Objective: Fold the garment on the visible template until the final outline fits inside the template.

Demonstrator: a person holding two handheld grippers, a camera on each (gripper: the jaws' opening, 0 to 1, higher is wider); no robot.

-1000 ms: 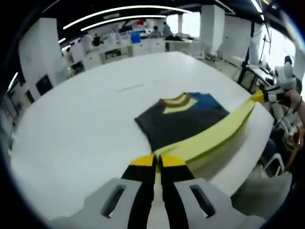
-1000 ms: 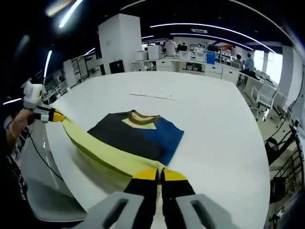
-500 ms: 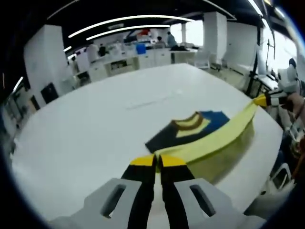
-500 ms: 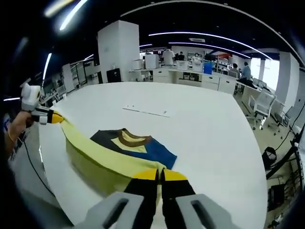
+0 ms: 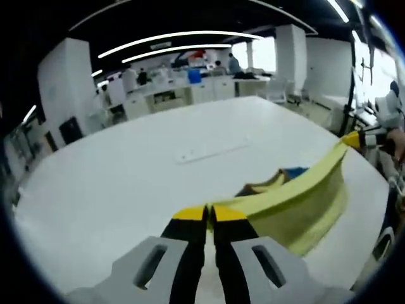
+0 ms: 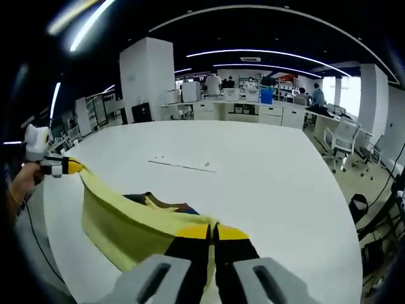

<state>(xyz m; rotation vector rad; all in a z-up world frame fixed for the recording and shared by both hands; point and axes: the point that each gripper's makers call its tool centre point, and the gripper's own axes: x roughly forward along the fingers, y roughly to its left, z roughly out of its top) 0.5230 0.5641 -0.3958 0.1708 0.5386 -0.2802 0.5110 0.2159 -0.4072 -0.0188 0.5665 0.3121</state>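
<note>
A garment with a yellow hem (image 5: 297, 197), a dark body, a blue part and a brown collar (image 6: 166, 204) lies on the white table (image 5: 126, 183). Both grippers hold the yellow hem lifted and stretched between them above the garment. My left gripper (image 5: 209, 214) is shut on one end of the hem; it also appears at the far left of the right gripper view (image 6: 71, 166). My right gripper (image 6: 212, 232) is shut on the other end and shows at the right of the left gripper view (image 5: 350, 139). Most of the garment is hidden behind the raised hem.
A faint line mark (image 6: 182, 164) lies on the table beyond the garment. The table edge curves on the right (image 6: 345, 209). Office chairs (image 6: 345, 136) and desks (image 5: 190, 92) stand beyond it. A person's hand (image 6: 19, 183) holds the left gripper.
Both grippers have lifted the yellow hem higher and carried it forward over the garment. Less of the dark body and collar shows now than a second ago.
</note>
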